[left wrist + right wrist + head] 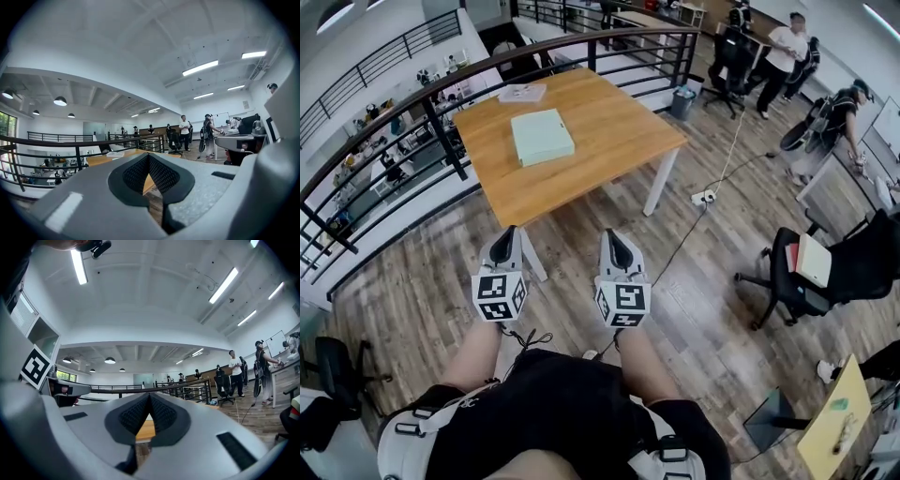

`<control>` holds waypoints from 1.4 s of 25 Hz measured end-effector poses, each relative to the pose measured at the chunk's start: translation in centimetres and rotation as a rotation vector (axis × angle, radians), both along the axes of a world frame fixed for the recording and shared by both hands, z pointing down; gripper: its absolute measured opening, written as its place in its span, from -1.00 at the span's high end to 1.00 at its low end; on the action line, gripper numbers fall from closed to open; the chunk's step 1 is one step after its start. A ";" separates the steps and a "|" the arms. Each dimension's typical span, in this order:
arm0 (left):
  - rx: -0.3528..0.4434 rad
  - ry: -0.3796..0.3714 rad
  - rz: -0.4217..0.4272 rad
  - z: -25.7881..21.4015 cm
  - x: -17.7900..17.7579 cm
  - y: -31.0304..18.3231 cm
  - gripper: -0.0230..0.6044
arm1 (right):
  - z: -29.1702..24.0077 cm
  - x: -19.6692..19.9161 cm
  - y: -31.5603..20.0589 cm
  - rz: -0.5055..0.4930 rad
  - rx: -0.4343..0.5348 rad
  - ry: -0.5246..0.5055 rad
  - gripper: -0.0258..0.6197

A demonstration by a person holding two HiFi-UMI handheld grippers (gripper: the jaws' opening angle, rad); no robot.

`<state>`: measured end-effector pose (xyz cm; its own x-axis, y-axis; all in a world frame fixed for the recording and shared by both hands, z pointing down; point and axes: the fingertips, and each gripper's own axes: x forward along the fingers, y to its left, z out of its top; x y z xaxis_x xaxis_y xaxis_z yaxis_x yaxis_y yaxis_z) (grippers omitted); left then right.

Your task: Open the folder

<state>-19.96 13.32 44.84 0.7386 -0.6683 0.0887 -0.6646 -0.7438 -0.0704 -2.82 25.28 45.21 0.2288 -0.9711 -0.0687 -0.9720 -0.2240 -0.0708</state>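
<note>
A pale green folder [542, 136] lies closed and flat on the wooden table [609, 141], towards its middle. My left gripper [503, 246] and right gripper [616, 246] hang side by side in front of the table's near edge, well short of the folder. Both point level at the table, with their jaws shut and nothing between them. In the left gripper view the left gripper [149, 156] has its black pads meeting at the tips, with the table [101, 160] beyond. The right gripper [149, 397] looks the same in the right gripper view.
A thin booklet [522, 92] lies at the table's far corner. A black railing [431, 103] curves round the table's left and back. A cable with a power strip [704, 198] runs over the floor on the right, near an office chair [825, 267]. Several people stand at the back right.
</note>
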 end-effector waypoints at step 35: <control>-0.038 0.002 -0.029 2.3 15.8 -15.9 0.92 | 1.2 16.2 -15.2 -0.014 -0.030 0.002 0.91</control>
<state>-4.19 -2.61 47.19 0.7194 -0.6854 0.1130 -0.6858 -0.7266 -0.0413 13.33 10.07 46.36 0.2146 -0.9759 -0.0403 -0.9753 -0.2119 -0.0627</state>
